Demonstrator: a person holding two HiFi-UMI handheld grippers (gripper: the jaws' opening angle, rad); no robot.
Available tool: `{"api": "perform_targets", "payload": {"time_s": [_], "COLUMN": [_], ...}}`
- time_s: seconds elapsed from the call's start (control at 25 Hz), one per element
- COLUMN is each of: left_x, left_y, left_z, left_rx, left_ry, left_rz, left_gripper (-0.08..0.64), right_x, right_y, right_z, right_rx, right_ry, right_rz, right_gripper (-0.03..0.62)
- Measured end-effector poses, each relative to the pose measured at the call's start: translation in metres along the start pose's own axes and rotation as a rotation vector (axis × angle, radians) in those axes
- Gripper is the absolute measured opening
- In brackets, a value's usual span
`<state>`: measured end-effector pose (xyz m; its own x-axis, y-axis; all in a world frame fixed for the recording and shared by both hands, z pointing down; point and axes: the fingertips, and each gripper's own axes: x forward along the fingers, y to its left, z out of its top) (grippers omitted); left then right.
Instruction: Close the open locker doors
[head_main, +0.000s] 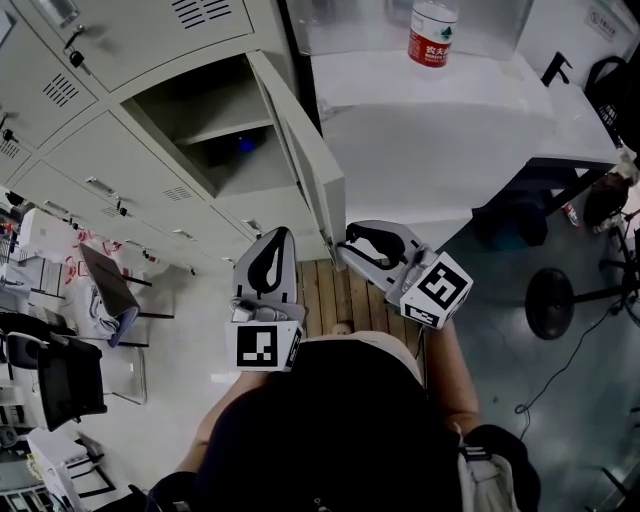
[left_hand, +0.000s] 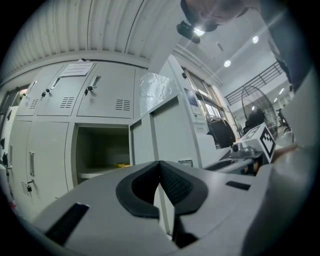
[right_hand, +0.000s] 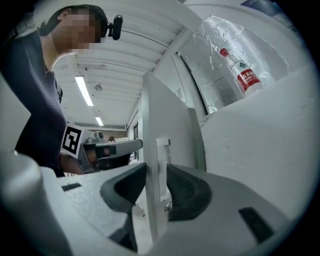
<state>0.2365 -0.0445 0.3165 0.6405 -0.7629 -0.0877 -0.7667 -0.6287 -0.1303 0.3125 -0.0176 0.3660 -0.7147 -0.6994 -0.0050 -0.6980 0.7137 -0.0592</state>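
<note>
Locker door (head_main: 310, 165), one open, stands between two fingers (right_hand: 187, 192) of right gripper (right_hand: 156, 170).

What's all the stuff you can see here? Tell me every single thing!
lockers: one bank, grey, along the left
locker door: one open, grey, swung out towards the grippers
open compartment: one, grey, with a shelf, behind that door
water bottle: one, clear with a red label, on the white counter
white counter: one, right of the lockers
chairs: at least two, dark, lower left
wooden floor strip: one, brown, below the open door
left gripper: one, grey with black pads, jaws shut, empty
right gripper: one, grey with black pads, jaws open astride the open door's edge
</note>
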Motion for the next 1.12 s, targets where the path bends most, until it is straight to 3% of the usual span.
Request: {"api": "perform_targets", "payload": {"time_s": [0.64, 1.12], "left_x": [-0.017, -0.034], "left_y": [0.022, 0.040], "left_z": [-0.005, -0.007], "left_rx": [-0.016, -0.043], "left_ry": [0.021, 0.017], "left_rz": [0.114, 0.197], "left_gripper": [0.003, 0.003], "right_x": [0.040, 0.064], "right_y": [0.031, 0.046], "right_z": [-0.001, -0.002], "right_rx": [0.011, 0.019], "right_ry": [-0.023, -0.015], "right_rz": [0.155, 0.218], "right_gripper": [0.127, 0.127]}}
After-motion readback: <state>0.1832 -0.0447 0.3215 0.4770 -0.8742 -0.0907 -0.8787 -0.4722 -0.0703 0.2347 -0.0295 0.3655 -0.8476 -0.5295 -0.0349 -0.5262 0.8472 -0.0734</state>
